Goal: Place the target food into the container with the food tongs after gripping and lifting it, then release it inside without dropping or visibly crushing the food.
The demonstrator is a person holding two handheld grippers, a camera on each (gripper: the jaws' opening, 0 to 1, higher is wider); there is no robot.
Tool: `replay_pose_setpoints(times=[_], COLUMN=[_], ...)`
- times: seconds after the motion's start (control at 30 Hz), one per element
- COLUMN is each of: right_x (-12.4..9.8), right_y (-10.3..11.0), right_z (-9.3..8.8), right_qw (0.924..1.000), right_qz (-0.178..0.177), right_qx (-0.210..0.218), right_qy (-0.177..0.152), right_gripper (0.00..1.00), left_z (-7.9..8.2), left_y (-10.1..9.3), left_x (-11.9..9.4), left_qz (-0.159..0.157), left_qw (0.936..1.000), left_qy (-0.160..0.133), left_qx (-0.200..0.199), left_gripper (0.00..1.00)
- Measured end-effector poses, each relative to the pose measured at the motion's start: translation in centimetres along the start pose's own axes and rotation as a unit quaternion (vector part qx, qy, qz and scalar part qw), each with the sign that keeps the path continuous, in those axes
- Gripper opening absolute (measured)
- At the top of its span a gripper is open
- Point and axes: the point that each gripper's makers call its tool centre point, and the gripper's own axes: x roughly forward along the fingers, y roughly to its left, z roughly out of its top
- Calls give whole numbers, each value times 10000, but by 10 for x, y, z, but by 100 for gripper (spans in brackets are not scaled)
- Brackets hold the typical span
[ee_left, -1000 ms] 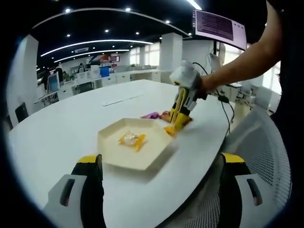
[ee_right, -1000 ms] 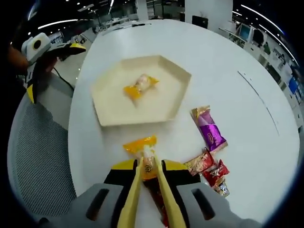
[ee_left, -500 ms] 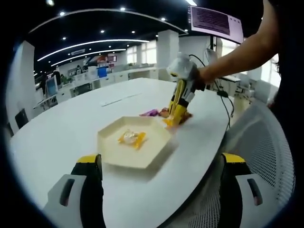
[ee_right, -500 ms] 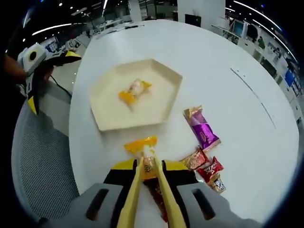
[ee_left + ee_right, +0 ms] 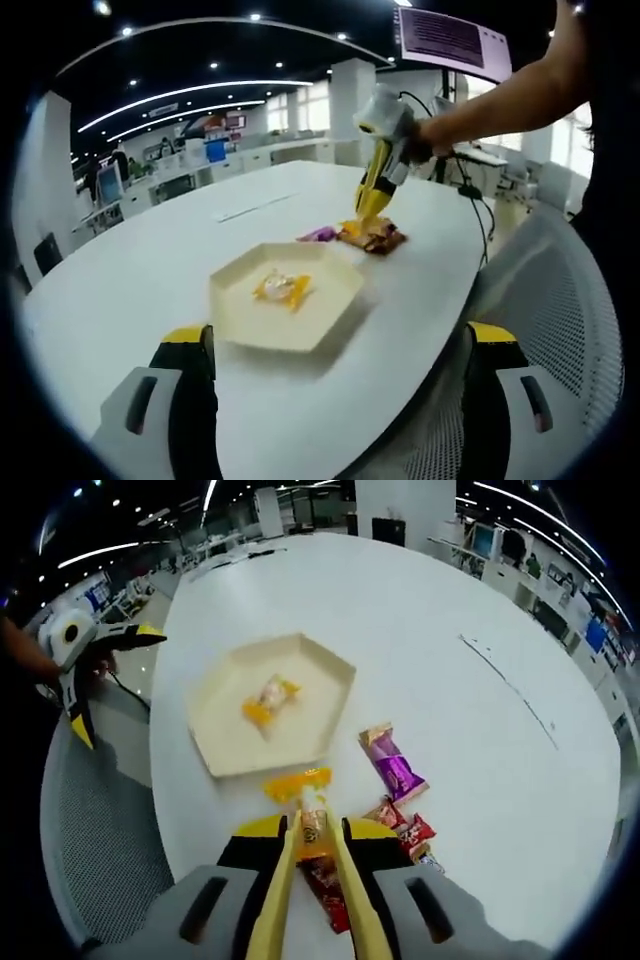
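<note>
A cream hexagonal tray [image 5: 325,305] [image 5: 225,725] lies on the white table with one yellow-wrapped candy [image 5: 279,288] [image 5: 264,699] inside. My right gripper [image 5: 310,832] [image 5: 382,170] is shut on yellow food tongs [image 5: 285,890] [image 5: 370,198]. The tongs pinch a second yellow-wrapped candy [image 5: 305,798], held in the air above the table, short of the tray's near rim. My left gripper [image 5: 337,340] [image 5: 100,665] stands open and holds nothing, near the table edge on the tray's other side.
A purple packet [image 5: 393,773] [image 5: 320,234] and a small heap of red snack packets [image 5: 408,832] [image 5: 372,238] lie beside the tray. A grey mesh chair [image 5: 560,330] [image 5: 95,850] stands at the table edge. A person's arm [image 5: 500,105] holds the right gripper.
My right gripper has risen from the table with the tongs and yellow candy; the table now lies farther below it. The left gripper has hardly moved.
</note>
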Motion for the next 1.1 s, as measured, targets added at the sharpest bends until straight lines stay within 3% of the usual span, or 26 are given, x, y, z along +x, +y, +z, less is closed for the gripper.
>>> replay_pose_setpoints(times=[0.33,0.57,0.83,1.1], right_x=[-23,-34,-37,-30], right_y=[-9,-12,-13,-3], right_z=[30,53,72,85], right_qw=[9996,9992,9989,9988], right_qz=[-221,-259,-266,-209], right_qx=[-93,-120,-138,-191], right_qy=[-117,-266,-352,-395], right_gripper=[21,21,21,21], left_z=[5,3,4,4], left_y=[5,5,5,4], left_x=[-2,-2,-2,-2], left_qz=[47,64,83,67], left_qw=[9998,9999,9998,9998], left_qy=[-151,-87,-138,-136], left_qx=[-105,-130,-112,-109], left_gripper=[99,99,95,99])
